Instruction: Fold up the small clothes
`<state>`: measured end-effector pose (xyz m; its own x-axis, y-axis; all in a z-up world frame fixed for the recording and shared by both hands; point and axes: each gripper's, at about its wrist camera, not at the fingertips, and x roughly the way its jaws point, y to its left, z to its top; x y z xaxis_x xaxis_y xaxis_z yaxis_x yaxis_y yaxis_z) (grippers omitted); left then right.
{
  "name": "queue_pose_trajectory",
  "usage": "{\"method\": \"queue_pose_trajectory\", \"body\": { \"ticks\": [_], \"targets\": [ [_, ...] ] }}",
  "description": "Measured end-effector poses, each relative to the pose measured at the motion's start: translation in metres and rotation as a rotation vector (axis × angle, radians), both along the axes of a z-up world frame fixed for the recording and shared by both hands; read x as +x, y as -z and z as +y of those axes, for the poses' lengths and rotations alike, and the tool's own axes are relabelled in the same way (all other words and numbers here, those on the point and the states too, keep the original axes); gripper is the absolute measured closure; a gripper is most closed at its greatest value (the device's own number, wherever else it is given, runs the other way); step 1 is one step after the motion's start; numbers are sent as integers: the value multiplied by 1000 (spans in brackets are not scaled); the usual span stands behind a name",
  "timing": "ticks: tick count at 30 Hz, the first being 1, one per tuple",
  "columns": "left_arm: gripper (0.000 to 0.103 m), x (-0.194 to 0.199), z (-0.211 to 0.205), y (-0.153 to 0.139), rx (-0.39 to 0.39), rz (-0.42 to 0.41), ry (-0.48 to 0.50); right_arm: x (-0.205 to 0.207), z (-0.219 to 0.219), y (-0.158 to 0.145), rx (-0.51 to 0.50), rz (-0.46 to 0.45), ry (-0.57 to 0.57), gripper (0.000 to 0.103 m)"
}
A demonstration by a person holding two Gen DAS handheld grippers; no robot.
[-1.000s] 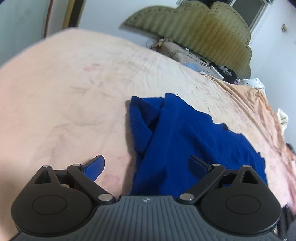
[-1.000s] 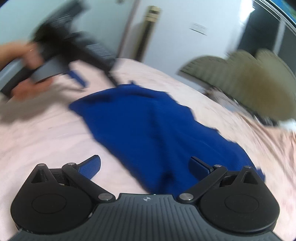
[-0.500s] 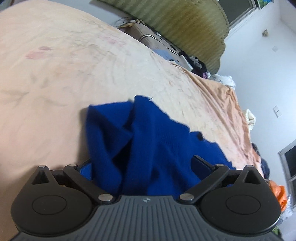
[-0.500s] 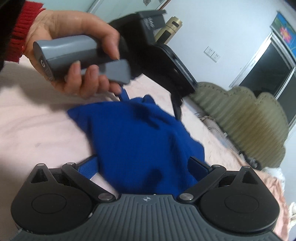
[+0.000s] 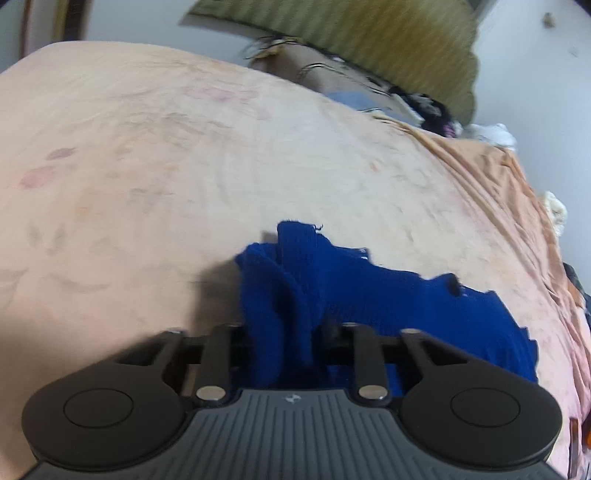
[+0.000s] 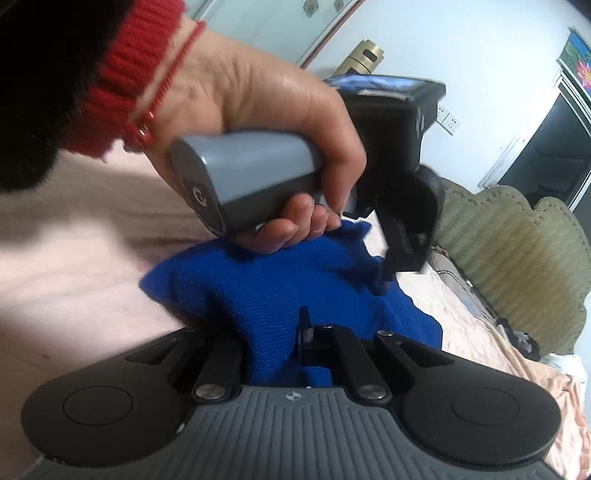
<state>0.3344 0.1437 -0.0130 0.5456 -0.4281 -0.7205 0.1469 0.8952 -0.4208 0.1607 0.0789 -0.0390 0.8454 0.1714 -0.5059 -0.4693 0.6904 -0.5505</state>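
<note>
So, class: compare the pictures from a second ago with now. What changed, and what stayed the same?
Both grippers closed on the blue garment: the left gripper and right gripper, open a second ago, now pinch its near edge. The garment has bunched up. It still lies on the peach bedspread.

Blue knitted garment (image 5: 369, 306); matt peach cloth bedsheet (image 5: 184, 166); ribbed matt-plastic right gripper (image 6: 271, 332).

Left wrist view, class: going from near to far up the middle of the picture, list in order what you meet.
left gripper, shut on cloth → blue knit garment → peach bedsheet → brown bag → green scalloped headboard
</note>
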Motion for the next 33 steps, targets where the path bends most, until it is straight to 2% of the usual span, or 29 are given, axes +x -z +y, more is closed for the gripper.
{"method": "queue_pose_trajectory", "body": {
  "ticks": [2,6,11,16,22,28,33],
  "targets": [
    [86,-5,1,-4,5,-2,-22,-4,-6,-6,36,-3,-15,97],
    [87,-26,-11,-21,91,-58,-14,-22,-24,-22,102,-22,-30,98],
    [87,-45,-24,-41,151,-92,-38,-44,-57,-41,210,-39,-3,98],
    [87,-58,-50,-73,184,-151,-65,-56,-98,-63,374,-27,63,98],
    [88,-68,-102,-112,242,-264,-28,-55,-158,-76,602,35,146,98],
    [88,-66,-158,-117,243,-281,48,-65,-216,-78,824,99,246,97],
    [88,-65,-205,-105,257,-268,105,-66,-254,-64,924,142,331,97]
  ]
}}
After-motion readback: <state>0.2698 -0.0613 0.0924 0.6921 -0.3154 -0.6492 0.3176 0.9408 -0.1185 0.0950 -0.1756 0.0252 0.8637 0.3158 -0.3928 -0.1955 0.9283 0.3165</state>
